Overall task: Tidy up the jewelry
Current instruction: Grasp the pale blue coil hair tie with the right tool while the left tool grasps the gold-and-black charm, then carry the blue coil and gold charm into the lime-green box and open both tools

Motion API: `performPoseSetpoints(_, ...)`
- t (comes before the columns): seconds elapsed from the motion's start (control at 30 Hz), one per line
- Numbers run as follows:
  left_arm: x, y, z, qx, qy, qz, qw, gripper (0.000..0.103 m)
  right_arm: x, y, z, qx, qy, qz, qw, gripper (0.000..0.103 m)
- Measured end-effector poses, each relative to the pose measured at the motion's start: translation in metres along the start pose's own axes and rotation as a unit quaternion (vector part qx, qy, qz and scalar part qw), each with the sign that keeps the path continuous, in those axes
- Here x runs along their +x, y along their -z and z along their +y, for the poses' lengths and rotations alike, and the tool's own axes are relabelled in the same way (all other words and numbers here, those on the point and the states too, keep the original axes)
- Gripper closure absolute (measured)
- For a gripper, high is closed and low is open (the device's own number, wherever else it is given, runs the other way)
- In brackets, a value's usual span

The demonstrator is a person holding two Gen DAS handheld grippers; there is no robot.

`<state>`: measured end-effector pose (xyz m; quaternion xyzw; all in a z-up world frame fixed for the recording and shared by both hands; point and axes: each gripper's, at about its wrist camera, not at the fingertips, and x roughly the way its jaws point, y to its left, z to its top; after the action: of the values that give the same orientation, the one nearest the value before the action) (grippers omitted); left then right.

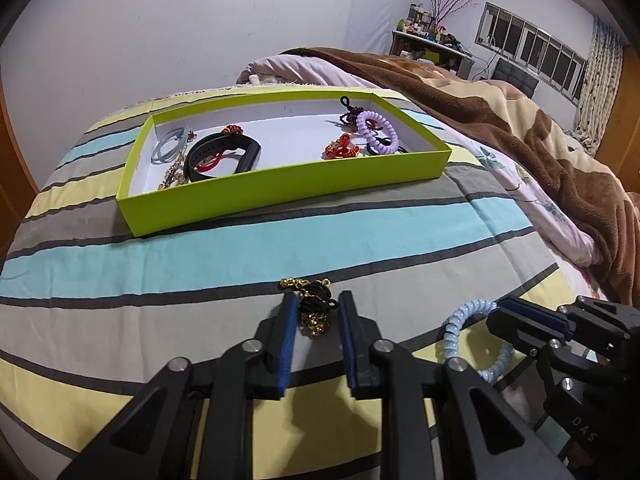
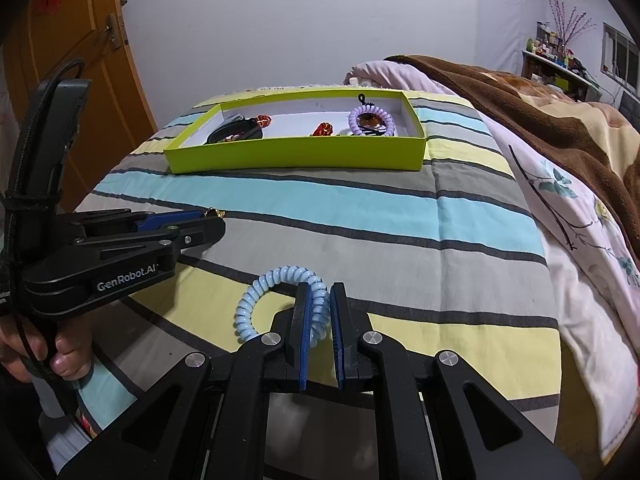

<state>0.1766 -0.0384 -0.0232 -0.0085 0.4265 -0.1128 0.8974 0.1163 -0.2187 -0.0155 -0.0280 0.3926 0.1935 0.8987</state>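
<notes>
the left hand-held gripper [image 1: 316, 312] is pointing down at the striped bedspread [image 1: 200, 256], its two blue-padded fingers [image 1: 289, 320] standing apart on either side of a black cord bracelet with gold beads [image 1: 314, 306] that is lying on the bed; the pads are sitting close to the bracelet, but a gap is showing on each side and they are not pressing on it. the right hand-held gripper [image 2: 320, 312] is pinching a pale blue spiral hair tie [image 2: 280, 296], its fingers [image 2: 303, 320] nearly together with one side of the coil squeezed between them, and the rest of the loop is bulging out to the left over a yellow stripe. in the right wrist view a person's hand [image 2: 36, 352] is wrapping around the handle of the left tool. farther back on the bed a lime green tray [image 1: 288, 178] is lying flat, with a white floor. inside it, toward the left end, a black watch band [image 1: 224, 156] is lying beside a grey cord loop [image 1: 170, 144] and a small beaded chain [image 1: 174, 174]; toward the right end a lilac spiral hair tie [image 1: 376, 130] is resting next to a red knotted ornament [image 1: 340, 150] and a dark purple knotted piece [image 1: 348, 114]. a brown blanket [image 1: 500, 120] is covering the right side of the bed.
</notes>
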Motion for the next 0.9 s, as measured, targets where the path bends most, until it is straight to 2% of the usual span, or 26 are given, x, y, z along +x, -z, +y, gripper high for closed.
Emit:
performPoseSetpoints(0.2,-0.005,0.001,0.003,-0.002,0.004,-0.007,1.0,0.086,-0.004,-0.005,0.0,0.001,0.003,-0.008,1.0,0.094)
performPoseSetpoints(0.53,-0.038,0.0,0.007,-0.001,0.011,-0.052,0.9986,0.086,-0.012,-0.016,0.002,0.008,-0.001,-0.024,1.0,0.094)
performPoseSetpoints(0.9,-0.056,-0.013,0.014,-0.001,0.003,-0.079,0.9969,0.086,-0.016,-0.044,0.003,0.002,-0.006,-0.046,0.999,0.094)
